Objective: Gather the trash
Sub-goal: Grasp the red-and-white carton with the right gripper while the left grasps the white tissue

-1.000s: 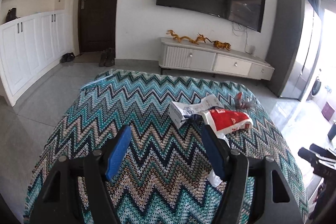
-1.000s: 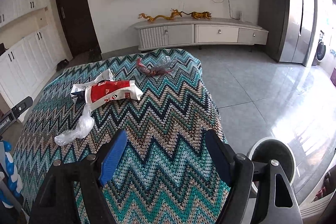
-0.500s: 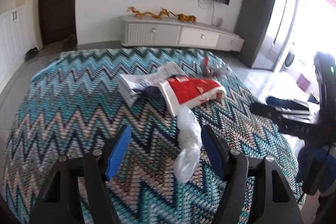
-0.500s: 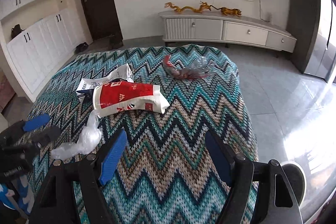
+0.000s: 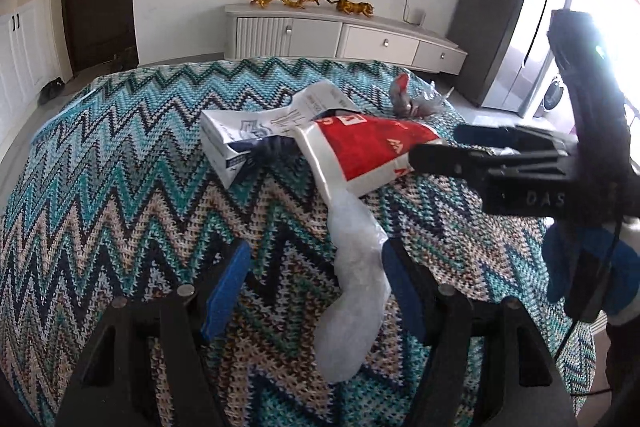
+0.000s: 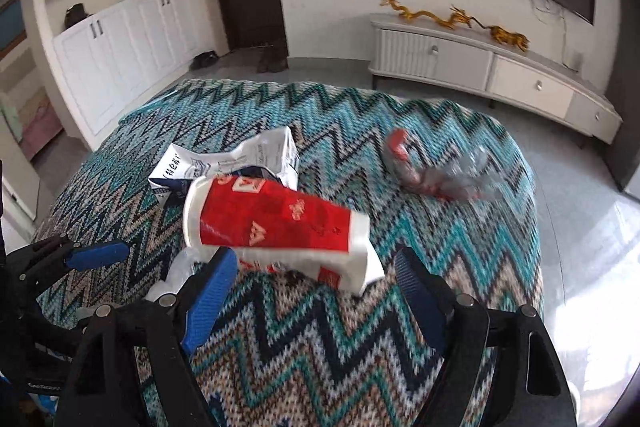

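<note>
Left wrist view: left gripper [image 5: 316, 281] at lower centre, jaws wide, nothing between the pads. Clear plastic bag [image 5: 354, 287] lies on the zigzag blanket [image 5: 120, 187] just inside the right-hand pad; contact with the pad cannot be told. Above it, centre frame, red-and-white packet [image 5: 360, 151] overlaps a white-and-blue paper bag [image 5: 256, 135]. Crumpled red-and-clear wrapper [image 5: 412, 99] sits apart, upper right of centre. Right gripper [image 5: 460, 143] enters from the right edge, fingertips over the red packet's end.

Right wrist view: right gripper [image 6: 312, 283] at lower centre, jaws wide, holding nothing. Red-and-white packet [image 6: 276, 223] lies centre frame, just above the gap between the pads; white-and-blue paper bag [image 6: 236, 163] behind it. Wrapper [image 6: 432, 167] to the right of centre. Left gripper [image 6: 80, 255] at left edge.
</note>
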Action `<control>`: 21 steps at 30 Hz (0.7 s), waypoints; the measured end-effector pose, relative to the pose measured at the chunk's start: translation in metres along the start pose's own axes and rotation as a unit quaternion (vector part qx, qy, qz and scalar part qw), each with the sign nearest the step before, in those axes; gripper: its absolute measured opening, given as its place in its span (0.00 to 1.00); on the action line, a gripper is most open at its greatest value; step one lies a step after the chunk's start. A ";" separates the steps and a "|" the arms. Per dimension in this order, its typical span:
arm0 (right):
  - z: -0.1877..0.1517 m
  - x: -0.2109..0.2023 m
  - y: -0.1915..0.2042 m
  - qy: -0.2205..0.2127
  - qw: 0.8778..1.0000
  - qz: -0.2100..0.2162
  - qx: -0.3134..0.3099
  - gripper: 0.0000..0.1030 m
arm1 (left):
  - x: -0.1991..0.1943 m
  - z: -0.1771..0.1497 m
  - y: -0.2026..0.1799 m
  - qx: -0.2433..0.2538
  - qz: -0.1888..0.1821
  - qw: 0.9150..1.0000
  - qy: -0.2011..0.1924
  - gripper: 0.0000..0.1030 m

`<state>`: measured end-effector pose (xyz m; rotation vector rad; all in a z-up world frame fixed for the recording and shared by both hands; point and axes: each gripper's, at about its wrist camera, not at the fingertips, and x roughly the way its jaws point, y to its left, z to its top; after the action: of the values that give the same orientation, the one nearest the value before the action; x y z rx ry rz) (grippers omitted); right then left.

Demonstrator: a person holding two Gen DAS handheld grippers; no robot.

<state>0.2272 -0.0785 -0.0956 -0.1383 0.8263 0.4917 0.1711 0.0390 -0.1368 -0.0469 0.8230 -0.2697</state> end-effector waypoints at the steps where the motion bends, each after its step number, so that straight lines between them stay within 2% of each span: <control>1: 0.004 0.003 0.000 0.000 1.000 0.007 -0.008 0.79 | 0.000 -0.001 0.002 -0.001 0.001 1.000 0.000 0.65; 7: 0.024 0.027 -0.001 0.029 0.996 0.066 -0.057 0.80 | -0.001 -0.003 0.007 -0.010 -0.002 1.000 -0.005 0.65; 13: 0.036 0.055 -0.012 0.066 0.987 0.139 -0.046 0.83 | -0.003 -0.004 0.005 -0.010 -0.004 1.000 -0.005 0.65; 21: 0.023 0.050 0.008 0.093 0.976 0.175 -0.088 0.83 | -0.009 -0.007 0.010 -0.019 -0.001 1.000 -0.005 0.63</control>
<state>0.2681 -0.0461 -0.1162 -0.2060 0.9951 0.8954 0.1625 0.0512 -0.1362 -0.0837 0.8177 -0.2549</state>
